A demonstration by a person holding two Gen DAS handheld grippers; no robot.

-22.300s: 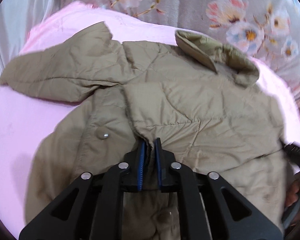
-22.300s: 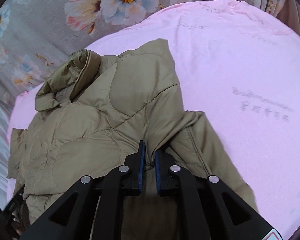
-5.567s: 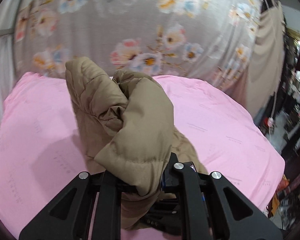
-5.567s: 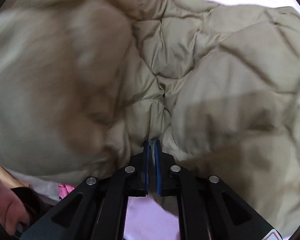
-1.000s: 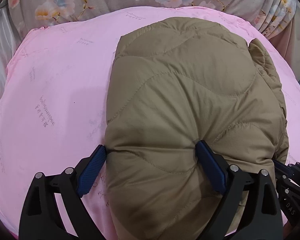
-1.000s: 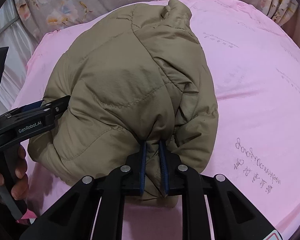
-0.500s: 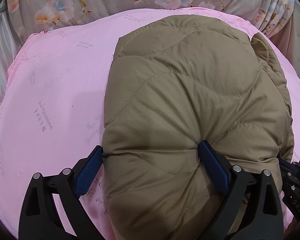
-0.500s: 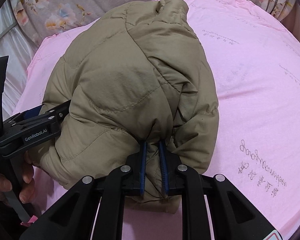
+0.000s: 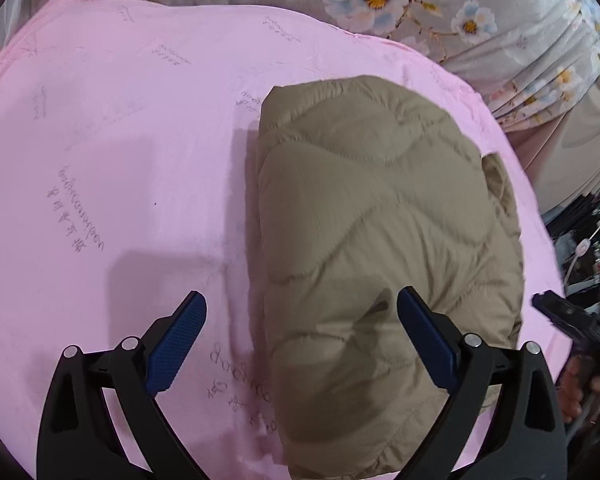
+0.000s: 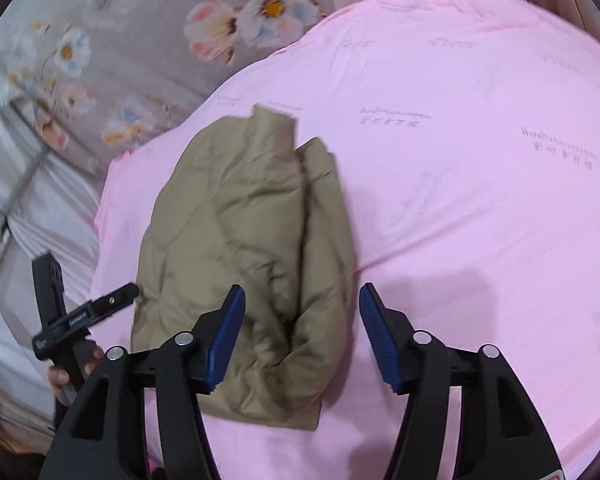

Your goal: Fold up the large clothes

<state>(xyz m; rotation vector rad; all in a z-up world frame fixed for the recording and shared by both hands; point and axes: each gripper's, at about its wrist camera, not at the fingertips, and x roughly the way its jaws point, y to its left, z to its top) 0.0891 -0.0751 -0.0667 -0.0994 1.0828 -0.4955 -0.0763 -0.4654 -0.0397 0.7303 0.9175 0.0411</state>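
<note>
Khaki quilted jacket [image 9: 380, 248], folded into a compact rounded bundle, lying on a pink sheet [image 9: 120, 160] spread over a bed, toward the right side in the left wrist view and left of centre in the right wrist view. Grey floral fabric [image 10: 140, 40] hanging behind the far edge.

Left gripper [image 9: 300, 340] spread wide, holding nothing, hovering over the near left corner of the bundle, with one blue pad above bare sheet and the other above the quilting. Right gripper [image 10: 302, 336] likewise spread wide and empty, poised above the near end of the bundle.

Likely handling: puffy, soft and light for its bulk, smooth shell probably somewhat slippery, padding inclined to spring back and loosen the fold. Best taken by pinching several layers together at a folded edge or corner, not the taut top panel.

Left wrist view: smooth top panel with wavy stitch lines and a layered edge along the right. Right wrist view, slightly blurred: the opposite side, with a long crease, stacked layers and a collar-like flap standing at the far end, plus the left gripper [image 10: 84, 316] from outside, just beside the bundle.
</note>
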